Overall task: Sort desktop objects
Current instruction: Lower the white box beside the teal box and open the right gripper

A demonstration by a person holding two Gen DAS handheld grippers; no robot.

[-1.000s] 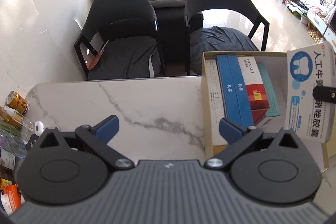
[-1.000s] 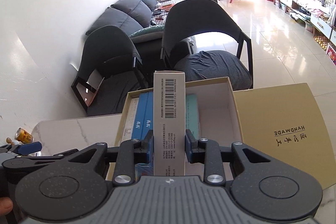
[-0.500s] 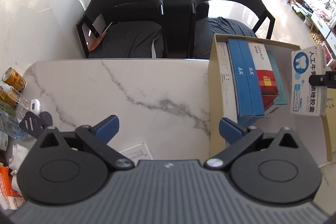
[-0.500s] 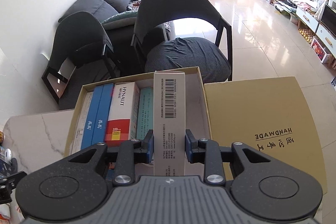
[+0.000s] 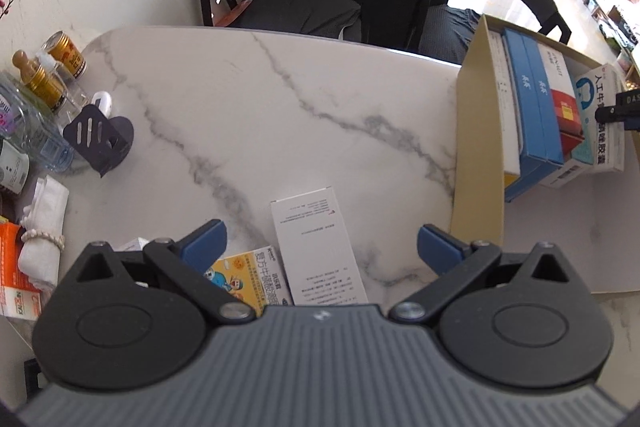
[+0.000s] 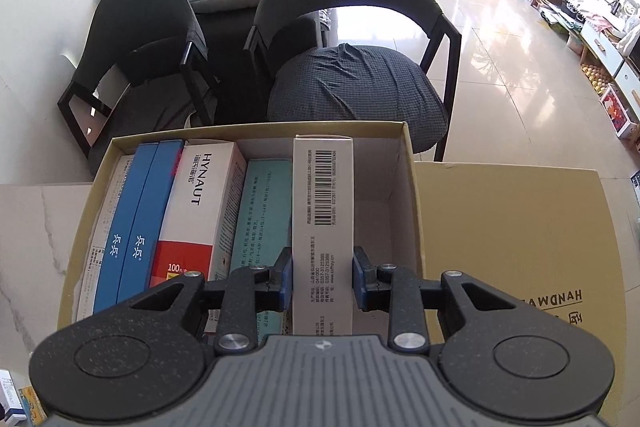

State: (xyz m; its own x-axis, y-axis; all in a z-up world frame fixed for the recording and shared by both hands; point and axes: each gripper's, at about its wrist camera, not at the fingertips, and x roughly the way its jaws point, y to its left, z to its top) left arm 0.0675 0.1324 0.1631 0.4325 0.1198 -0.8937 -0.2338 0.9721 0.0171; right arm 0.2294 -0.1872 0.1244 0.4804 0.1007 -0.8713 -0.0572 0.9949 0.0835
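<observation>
My right gripper is shut on a white medicine box with a barcode, held on edge over the open side of the tan cardboard box. Inside stand two blue boxes, a white and red HYNAUT box and a teal box. In the left wrist view the same held box shows its blue and white face above the cardboard box. My left gripper is open above a white box and a yellow cartoon box lying on the marble table.
Bottles and a gold can, a black holder, a folded white cloth and an orange box crowd the table's left edge. The box lid lies right of the cardboard box. Two dark chairs stand behind the table.
My right gripper has carried the white box forward and lower, into the cardboard box's free side. My left gripper has pulled back and tilted down, bringing the loose boxes on the table into view.
</observation>
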